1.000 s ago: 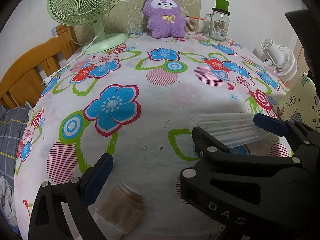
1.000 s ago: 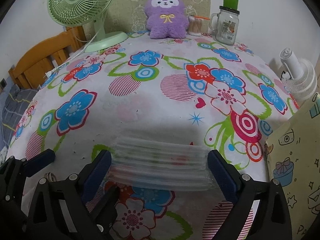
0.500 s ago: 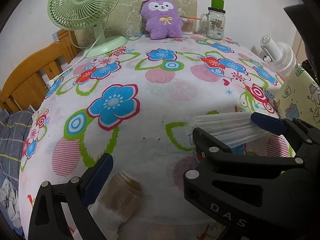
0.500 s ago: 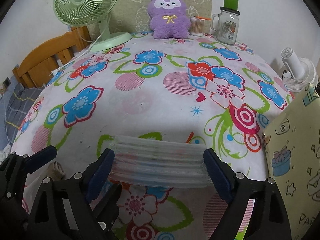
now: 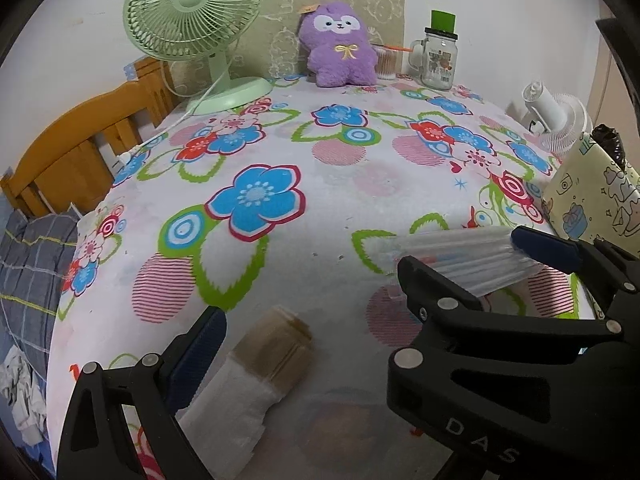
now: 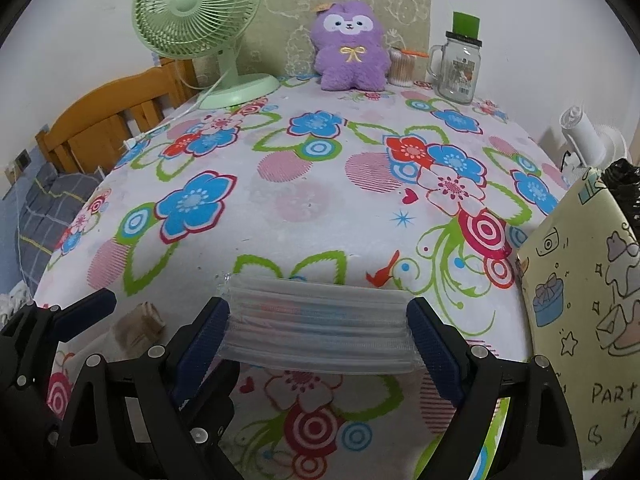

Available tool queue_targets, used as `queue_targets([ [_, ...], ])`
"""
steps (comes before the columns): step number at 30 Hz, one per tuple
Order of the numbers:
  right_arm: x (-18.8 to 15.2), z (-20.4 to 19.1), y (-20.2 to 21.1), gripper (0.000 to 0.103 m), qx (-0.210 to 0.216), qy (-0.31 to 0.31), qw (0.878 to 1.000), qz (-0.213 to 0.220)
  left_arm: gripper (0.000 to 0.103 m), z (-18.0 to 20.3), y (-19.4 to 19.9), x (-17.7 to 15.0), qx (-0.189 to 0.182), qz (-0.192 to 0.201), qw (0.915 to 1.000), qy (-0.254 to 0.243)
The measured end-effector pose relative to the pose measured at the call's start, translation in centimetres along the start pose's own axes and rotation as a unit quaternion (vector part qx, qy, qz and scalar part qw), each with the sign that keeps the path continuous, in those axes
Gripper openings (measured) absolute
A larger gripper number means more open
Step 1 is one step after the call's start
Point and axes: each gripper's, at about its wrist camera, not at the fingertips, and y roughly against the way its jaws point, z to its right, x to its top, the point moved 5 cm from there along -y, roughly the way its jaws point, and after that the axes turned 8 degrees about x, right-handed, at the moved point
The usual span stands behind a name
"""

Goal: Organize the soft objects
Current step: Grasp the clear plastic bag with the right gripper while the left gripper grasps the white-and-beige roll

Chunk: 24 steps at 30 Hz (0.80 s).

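Gripping clear ribbed pack (image 6: 320, 330) as before, right fingers (image 6: 434, 350) higher; left fingers (image 5: 196, 356) spread.

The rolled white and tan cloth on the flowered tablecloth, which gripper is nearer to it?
Left. The left gripper straddles the rolled white and tan cloth, jaws open; the right gripper, holding a clear plastic packet, sits farther right.

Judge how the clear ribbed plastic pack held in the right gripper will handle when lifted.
The clear ribbed plastic pack spans the right gripper without drooping, so probably fairly stiff. Thin and see-through, so likely light. Its glossy film may slip.
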Motion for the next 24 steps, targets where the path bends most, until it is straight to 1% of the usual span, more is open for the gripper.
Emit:
queue_targets([
  [9, -0.7, -2.0, 0.6, 0.090, 0.005, 0.016, 1.000, 0.001, 0.099, -1.7, 0.3, -1.2, 0.008, -0.002, 0.9998, 0.015],
  [15, -1.1, -3.1, 0.7, 0.090, 0.007, 0.025, 1.000, 0.001, 0.099, -2.8, 0.3, -1.9, 0.005, -0.004, 0.9996, 0.029],
  [20, -1.4, -3.7, 0.6, 0.091, 0.008, 0.029, 1.000, -0.004, 0.093, -3.5, 0.0, -2.6, 0.000, -0.010, 0.9991, 0.040],
  [22, -1.5, -3.9, 0.6, 0.091, 0.008, 0.030, 1.000, -0.004, 0.092, -3.5, 0.2, -2.7, -0.001, -0.007, 0.9991, 0.041],
  [24, -1.5, -4.0, 0.7, 0.091, 0.007, 0.031, 0.999, -0.003, 0.087, -3.5, 0.3, -2.7, -0.002, -0.004, 0.9992, 0.040],
])
